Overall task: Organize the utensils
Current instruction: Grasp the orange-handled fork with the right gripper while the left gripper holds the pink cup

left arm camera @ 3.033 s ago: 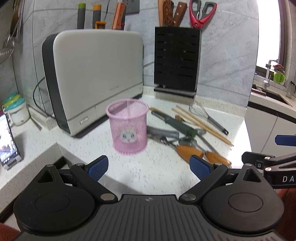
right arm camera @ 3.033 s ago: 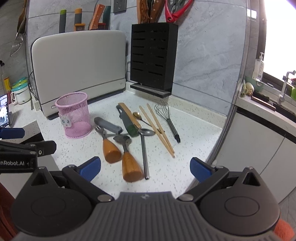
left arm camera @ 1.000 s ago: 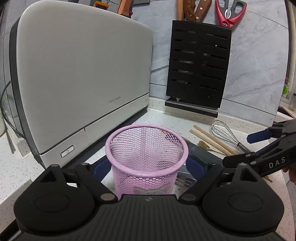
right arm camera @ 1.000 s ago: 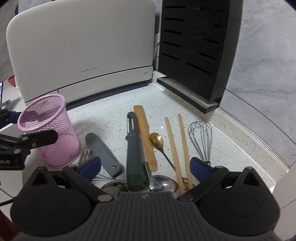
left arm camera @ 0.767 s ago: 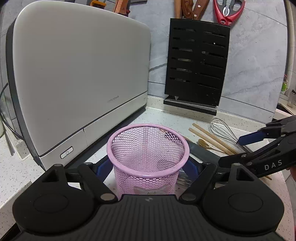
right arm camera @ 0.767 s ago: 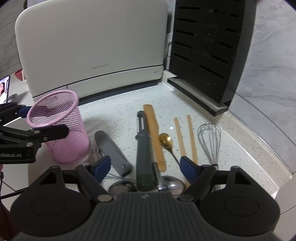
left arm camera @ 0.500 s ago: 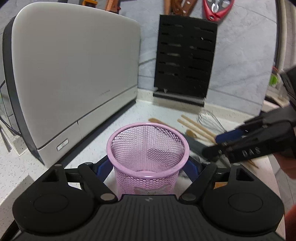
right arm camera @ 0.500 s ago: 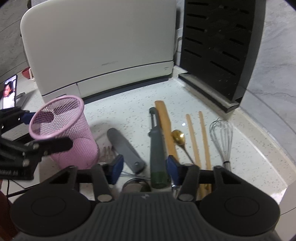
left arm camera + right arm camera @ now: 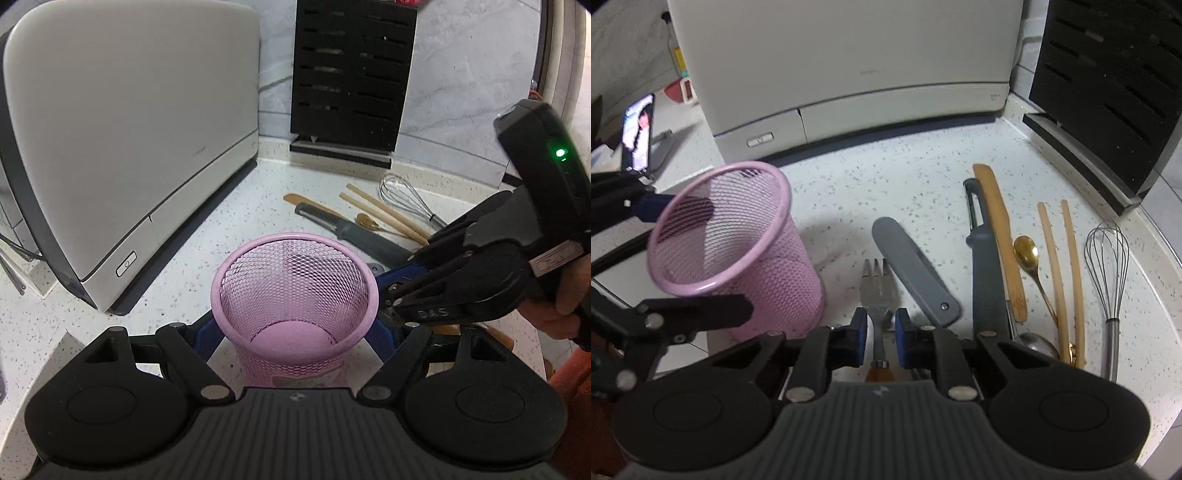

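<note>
A pink mesh cup stands on the speckled counter, and my left gripper is shut on its sides; the cup looks empty. It also shows in the right wrist view. My right gripper has its blue pads nearly closed around the neck of a fork with a wooden handle, which lies on the counter; a small gap shows at each pad. It shows in the left wrist view just right of the cup. Beside the fork lie a grey flat utensil, a peeler, a wooden spatula, a gold spoon, chopsticks and a whisk.
A large white appliance stands behind the cup on the left. A black knife block stands at the back wall. A phone is propped at the far left. The counter edge runs just right of the whisk.
My right gripper has dropped low over the fork and narrowed its jaws around the fork's neck. My left gripper has stayed on the pink cup, now seen more from above.
</note>
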{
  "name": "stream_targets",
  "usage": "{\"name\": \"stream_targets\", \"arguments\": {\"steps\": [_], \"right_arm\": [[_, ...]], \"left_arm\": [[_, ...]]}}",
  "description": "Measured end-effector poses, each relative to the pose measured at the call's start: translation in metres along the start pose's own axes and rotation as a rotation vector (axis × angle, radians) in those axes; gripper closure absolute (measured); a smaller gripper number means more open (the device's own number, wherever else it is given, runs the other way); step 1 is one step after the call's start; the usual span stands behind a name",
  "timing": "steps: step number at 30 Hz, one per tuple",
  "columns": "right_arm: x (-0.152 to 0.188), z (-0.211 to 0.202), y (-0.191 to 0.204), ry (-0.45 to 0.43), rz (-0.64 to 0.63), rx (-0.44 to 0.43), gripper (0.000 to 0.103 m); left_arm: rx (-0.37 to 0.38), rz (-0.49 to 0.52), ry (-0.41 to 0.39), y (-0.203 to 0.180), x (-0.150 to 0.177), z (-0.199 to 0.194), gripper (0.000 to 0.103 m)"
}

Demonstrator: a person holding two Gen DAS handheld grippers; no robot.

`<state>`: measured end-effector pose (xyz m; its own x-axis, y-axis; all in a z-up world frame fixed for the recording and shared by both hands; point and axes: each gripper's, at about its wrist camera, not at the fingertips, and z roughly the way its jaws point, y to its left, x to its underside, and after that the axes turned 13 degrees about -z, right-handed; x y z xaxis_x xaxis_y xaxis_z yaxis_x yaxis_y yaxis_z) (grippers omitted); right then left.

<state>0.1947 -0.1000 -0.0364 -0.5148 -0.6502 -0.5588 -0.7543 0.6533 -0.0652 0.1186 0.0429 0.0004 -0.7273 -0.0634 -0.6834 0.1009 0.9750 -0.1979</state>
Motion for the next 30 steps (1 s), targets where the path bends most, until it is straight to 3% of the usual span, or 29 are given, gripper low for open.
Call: {"name": "stream_targets", "arguments": {"steps": [7, 19, 22, 26, 30], "right_arm": [[-0.004, 0.008, -0.001, 0.048, 0.005, -0.005, 0.089], [-0.003, 0.011, 0.001, 0.048, -0.014, -0.026, 0.089], [-0.003, 0.011, 0.003, 0.045, -0.026, -0.026, 0.090], [-0.002, 0.013, 0.007, 0.050, -0.050, -0.010, 0.099], [0.001, 0.012, 0.006, 0.043, -0.053, 0.002, 0.100]], "left_arm": [[0.003, 0.018, 0.101, 0.001, -0.013, 0.004, 0.011], [-0.013, 0.112, 0.224, -0.011, -0.024, 0.014, 0.013], [-0.006, 0.109, 0.229, -0.012, -0.025, 0.015, 0.013], [0.020, 0.080, 0.209, -0.008, -0.024, 0.016, 0.012], [0.021, 0.082, 0.201, -0.010, -0.023, 0.014, 0.012]]}}
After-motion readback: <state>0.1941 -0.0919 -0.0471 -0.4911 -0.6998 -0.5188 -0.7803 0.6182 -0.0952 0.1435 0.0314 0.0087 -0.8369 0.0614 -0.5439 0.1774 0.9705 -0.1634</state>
